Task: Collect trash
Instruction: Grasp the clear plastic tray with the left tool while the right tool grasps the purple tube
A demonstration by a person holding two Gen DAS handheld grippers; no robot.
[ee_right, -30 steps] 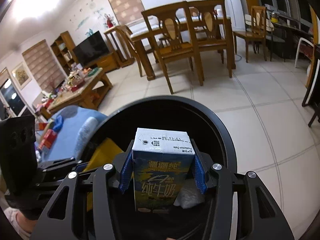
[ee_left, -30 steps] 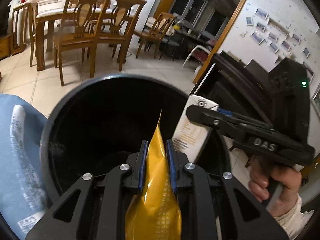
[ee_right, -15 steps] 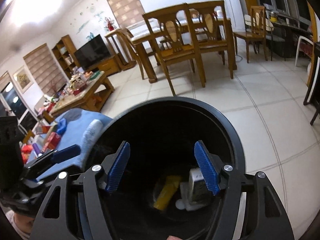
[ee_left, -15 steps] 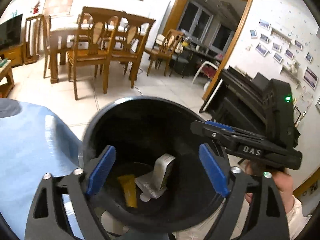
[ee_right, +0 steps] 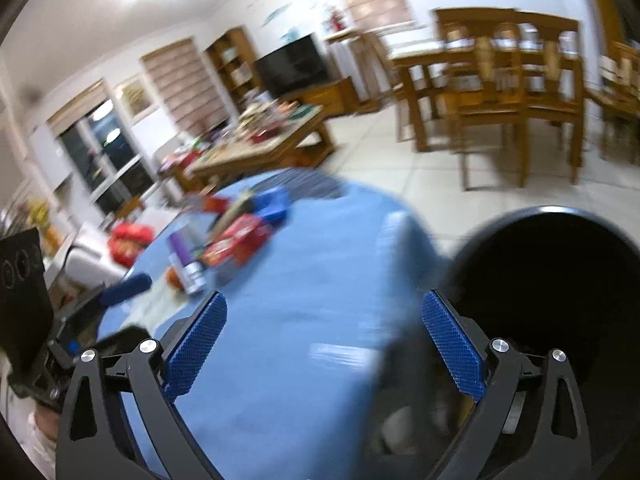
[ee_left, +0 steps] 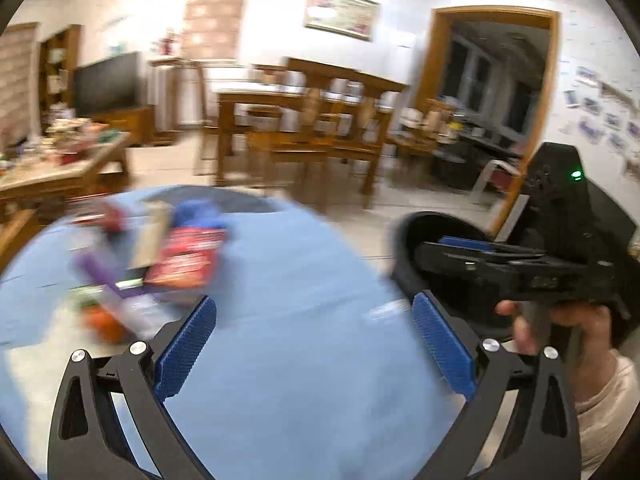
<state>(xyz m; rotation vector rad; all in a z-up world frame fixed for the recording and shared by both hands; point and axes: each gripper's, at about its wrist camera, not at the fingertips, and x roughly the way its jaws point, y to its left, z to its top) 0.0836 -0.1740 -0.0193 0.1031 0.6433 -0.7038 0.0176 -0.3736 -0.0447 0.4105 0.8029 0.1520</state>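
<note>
**Both grippers empty; remaining litter lies on the blue cloth**

Left wrist view: the left gripper [ee_left: 314, 350] stands with jaws spread wide, having just been opening, and nothing lies between its pads. Below it is the blue tablecloth [ee_left: 304, 380]. The litter pile [ee_left: 160, 272] sits on the cloth, ahead and to the left, well apart from the fingertips. The picture is blurred; a red packet [ee_left: 186, 264] and a purple tube [ee_left: 96, 272] can be made out. The black bin [ee_left: 424, 240] stands at the table's right edge, with the right gripper [ee_left: 464, 250] in front of it.

Right wrist view: the right gripper [ee_right: 324, 346] is likewise wide open and empty, jaws just opened. The bin [ee_right: 560, 288] is at lower right; the pile [ee_right: 228, 248] lies ahead and left.

Handling, as judged: the packet looks light, soft and crinkly, likely slippery; pinch it across a flat edge. The tube appears stiffer; take it across the middle.
</note>
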